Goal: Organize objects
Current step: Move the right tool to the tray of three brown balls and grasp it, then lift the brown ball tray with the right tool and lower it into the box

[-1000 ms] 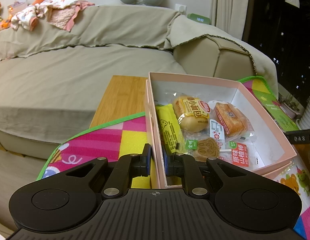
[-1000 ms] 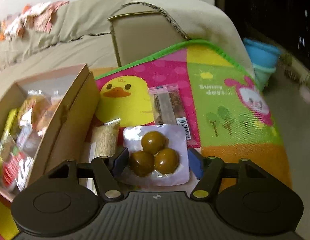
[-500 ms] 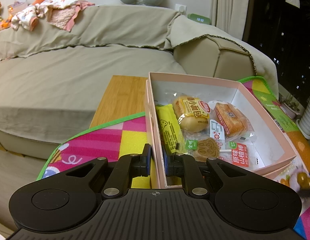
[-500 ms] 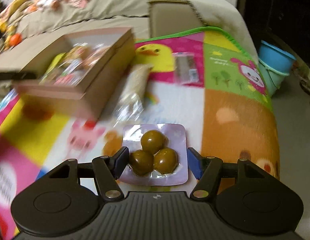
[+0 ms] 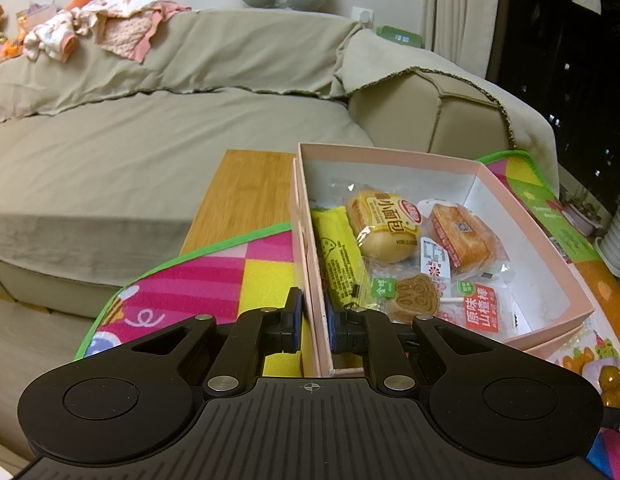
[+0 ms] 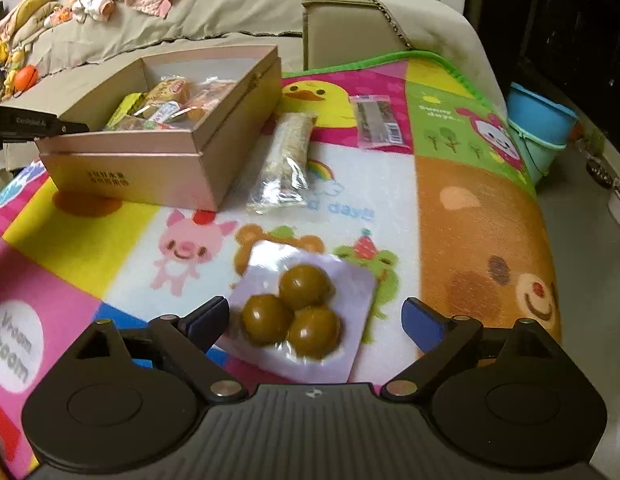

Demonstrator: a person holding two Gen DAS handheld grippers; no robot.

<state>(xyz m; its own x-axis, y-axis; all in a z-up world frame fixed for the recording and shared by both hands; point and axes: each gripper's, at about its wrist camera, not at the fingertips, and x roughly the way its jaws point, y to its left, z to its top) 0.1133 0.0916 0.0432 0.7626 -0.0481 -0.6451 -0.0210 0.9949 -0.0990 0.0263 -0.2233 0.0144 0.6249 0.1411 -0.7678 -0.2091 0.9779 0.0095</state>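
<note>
The left gripper (image 5: 313, 322) is clamped on the near side wall of the pink box (image 5: 521, 196), one pad outside and one inside, steadying it on the bench under the cartoon play mat (image 6: 461, 208). The right gripper (image 6: 315, 320) has its jaws opening; the blister pack of three brown balls (image 6: 306, 308) lies flat on the mat between the pads, which no longer press on it. The pack sits near the front of the mat, well apart from the box.

Risks, as I judge them: the pack now lies outside the box, so if it belongs with the other snacks it needs a fresh grasp, and its thin flat sheet gives the pads little to bite on. They could slide over the film or pinch only a corner. The left grip holds a thin cardboard wall; a pull or twist there could bend it or tip the box and shift the packets inside.

The left wrist view shows the box contents plainly: a small bun packet (image 5: 383, 226), an orange cake packet (image 5: 461, 236), a yellow wrapper (image 5: 335, 264) and a hawthorn-stick packet (image 5: 481, 312). The right wrist view alone shows the things still outside: a grain bar (image 6: 286, 160) just beside the box and a dark bar in clear wrap (image 6: 377, 120) farther along the mat.
</note>
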